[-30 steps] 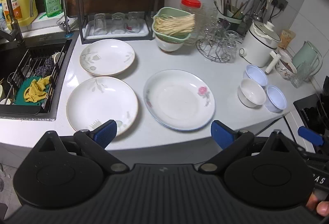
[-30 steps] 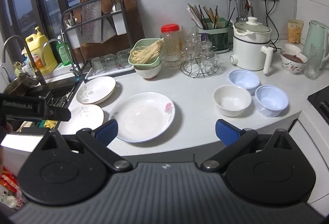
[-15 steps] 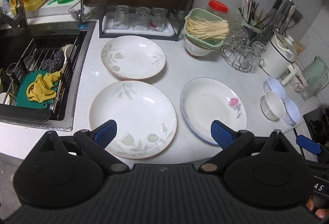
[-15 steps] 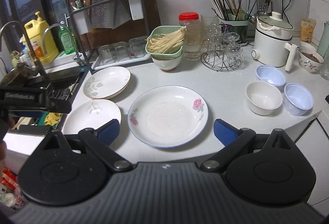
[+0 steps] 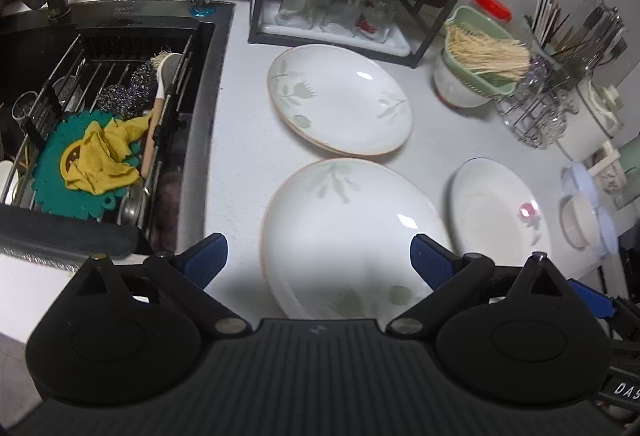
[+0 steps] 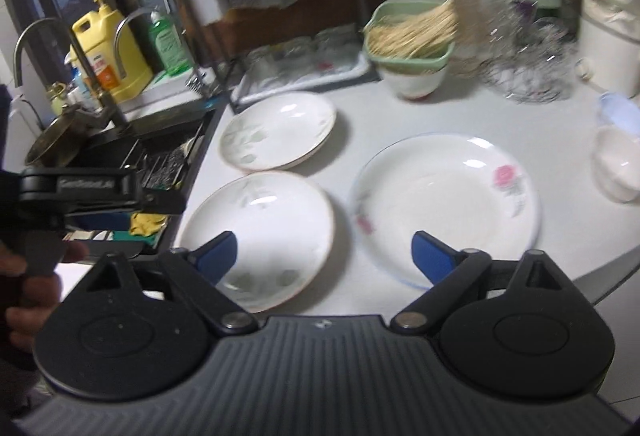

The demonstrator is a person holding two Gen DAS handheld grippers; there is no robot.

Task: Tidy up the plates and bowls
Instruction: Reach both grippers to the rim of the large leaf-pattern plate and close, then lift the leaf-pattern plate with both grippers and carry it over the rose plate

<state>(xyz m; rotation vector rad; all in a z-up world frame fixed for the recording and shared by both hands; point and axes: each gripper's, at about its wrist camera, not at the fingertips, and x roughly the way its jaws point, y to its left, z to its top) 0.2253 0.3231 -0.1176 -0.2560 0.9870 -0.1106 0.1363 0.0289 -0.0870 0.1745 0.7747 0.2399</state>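
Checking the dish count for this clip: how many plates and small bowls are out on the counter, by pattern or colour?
Green-leaf plates: 2, far and near
Pink-rose plate: 1
White small bowl: 1
Pale blue small bowls: 2, one, the other
Total: 6

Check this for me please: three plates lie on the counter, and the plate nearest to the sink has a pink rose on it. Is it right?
Not quite. The pink rose is on the plate farthest from the sink. The two plates near the sink have green leaf prints, as the left wrist view shows. Three plates on the counter is correct.
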